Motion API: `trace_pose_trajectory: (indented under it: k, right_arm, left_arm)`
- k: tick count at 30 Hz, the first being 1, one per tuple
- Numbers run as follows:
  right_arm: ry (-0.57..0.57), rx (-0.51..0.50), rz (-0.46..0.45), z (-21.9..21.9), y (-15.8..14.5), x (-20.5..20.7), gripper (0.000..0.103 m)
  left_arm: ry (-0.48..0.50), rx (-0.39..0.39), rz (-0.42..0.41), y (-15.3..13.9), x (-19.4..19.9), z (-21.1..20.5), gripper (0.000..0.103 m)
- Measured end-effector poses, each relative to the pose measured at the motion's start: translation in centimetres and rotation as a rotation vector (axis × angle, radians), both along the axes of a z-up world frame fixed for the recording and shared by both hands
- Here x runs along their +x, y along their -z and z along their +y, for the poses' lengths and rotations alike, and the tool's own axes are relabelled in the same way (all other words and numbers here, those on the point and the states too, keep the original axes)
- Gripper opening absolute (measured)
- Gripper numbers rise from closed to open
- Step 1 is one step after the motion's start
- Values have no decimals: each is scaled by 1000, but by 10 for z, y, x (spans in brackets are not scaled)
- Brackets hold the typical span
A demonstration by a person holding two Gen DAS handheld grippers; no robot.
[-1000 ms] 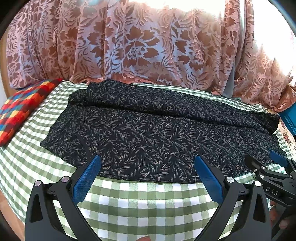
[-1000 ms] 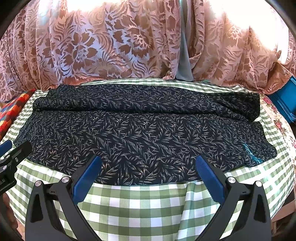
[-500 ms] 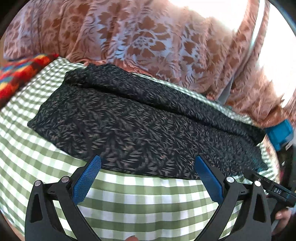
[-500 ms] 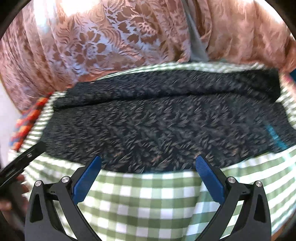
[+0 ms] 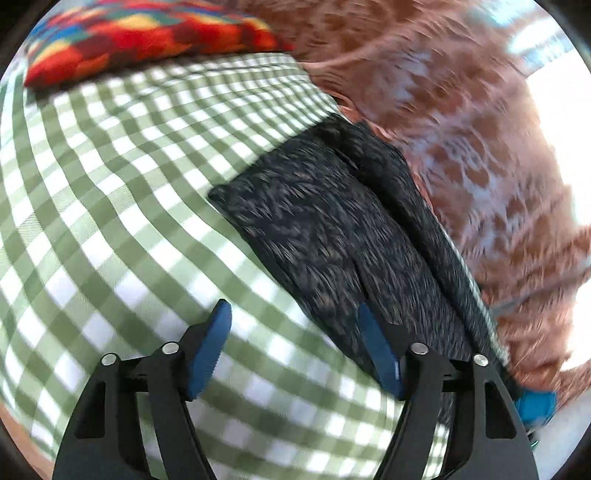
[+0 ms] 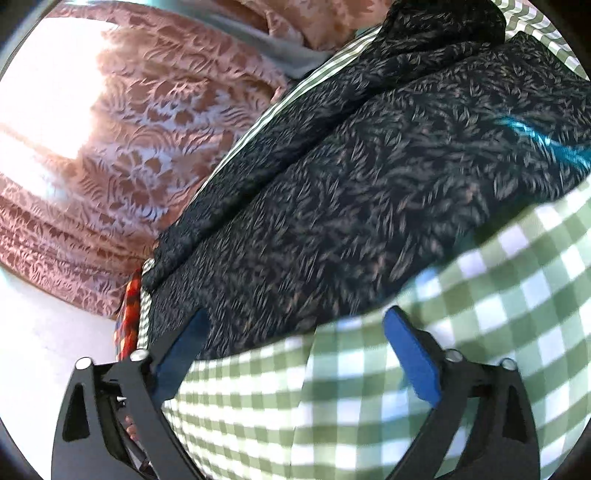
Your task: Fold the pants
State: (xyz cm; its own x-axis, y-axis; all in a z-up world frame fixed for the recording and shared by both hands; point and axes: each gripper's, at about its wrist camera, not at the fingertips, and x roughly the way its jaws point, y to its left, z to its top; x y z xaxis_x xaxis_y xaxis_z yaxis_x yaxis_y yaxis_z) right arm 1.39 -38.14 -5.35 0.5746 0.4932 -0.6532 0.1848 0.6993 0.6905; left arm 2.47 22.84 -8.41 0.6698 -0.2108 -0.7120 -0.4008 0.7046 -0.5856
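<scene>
The dark leaf-print pants (image 5: 332, 229) lie flat, folded lengthwise, on the green checked cloth (image 5: 110, 206). My left gripper (image 5: 295, 343) is open and empty just above the cloth, its right finger over the pants' near edge at their left end. In the right wrist view the pants (image 6: 369, 177) fill the upper middle, with a teal label (image 6: 535, 140) near their right end. My right gripper (image 6: 295, 354) is open and empty, its left finger at the pants' near edge, its right finger over the cloth (image 6: 480, 332).
A red, orange and blue patchwork cushion (image 5: 147, 33) lies at the far left end of the cloth. Pink floral curtains (image 5: 480, 155) hang right behind the pants. A blue object (image 5: 535, 406) shows at the lower right of the left wrist view.
Both views have rotated sharply and moved closer to the cloth. The left gripper swung toward the pants' left end, the right one toward their right end. Both stay open.
</scene>
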Motion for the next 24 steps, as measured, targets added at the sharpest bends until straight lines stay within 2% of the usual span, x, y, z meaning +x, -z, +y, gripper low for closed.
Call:
trace_pose_trajectory:
  k: [6, 7, 8, 10, 11, 12, 14, 16, 20, 24]
  right_arm:
    - [44, -23, 19, -6, 12, 27, 66]
    - [48, -25, 18, -8, 13, 30, 65]
    - [52, -24, 18, -9, 14, 34, 63]
    - [69, -41, 22, -14, 15, 38, 53]
    - [70, -47, 25, -16, 16, 40, 44]
    - [73, -66, 30, -18, 16, 41, 27]
    - [79, -95, 48, -21, 17, 43, 10]
    - [63, -111, 45, -23, 13, 40, 6]
    - [1, -164, 18, -22, -2, 21, 5]
    - [-63, -211, 17, -22, -11, -7, 5]
  left_arm:
    - [-44, -29, -12, 12, 32, 20, 69]
    - [-41, -16, -11, 13, 39, 20, 55]
    - [-41, 4, 7, 14, 46, 20, 29]
    - [-43, 10, 36, 18, 52, 24, 8]
    - [-46, 4, 29, 18, 50, 26, 6]
    - [-45, 8, 23, 17, 47, 26, 6]
    - [-34, 22, -1, 10, 35, 26, 5]
    - [-29, 23, -13, 3, 20, 26, 5]
    - [-15, 53, -23, -11, -21, 26, 5]
    - [1, 102, 18, -8, -64, 23, 5]
